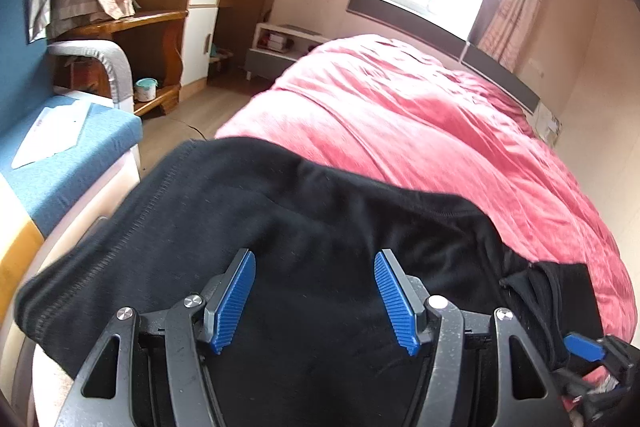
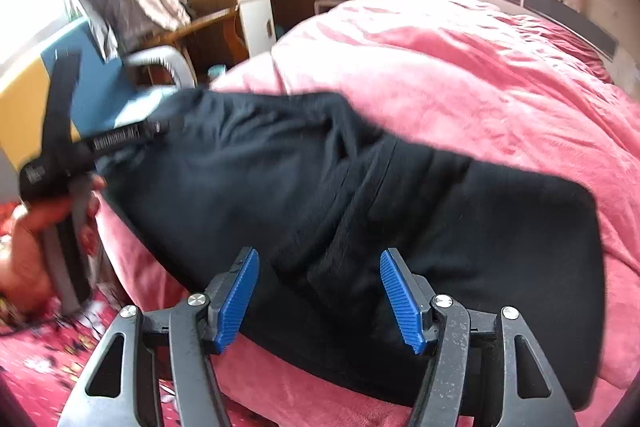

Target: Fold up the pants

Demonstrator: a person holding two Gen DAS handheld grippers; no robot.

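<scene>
Between the blue pads (image 1: pixel 236 301) of the left gripper (image 1: pixel 316 301) nothing is held; the right gripper (image 2: pixel 320 301) likewise stands apart and empty. Both hover over the black pants (image 1: pixel 280 227), lying in a folded stack on the pink bedspread (image 1: pixel 420 115), one end overhanging the bed edge. Risk: the overhang may drag the stack floorward. A lidded tub (image 1: pixel 146 89) sits on the shelf; its contents cannot be seen.

pants (image 1: pixel 304 227): black | bedcover (image 1: pixel 420 115): pink-red | tool pads (image 1: pixel 234 301): blue
</scene>
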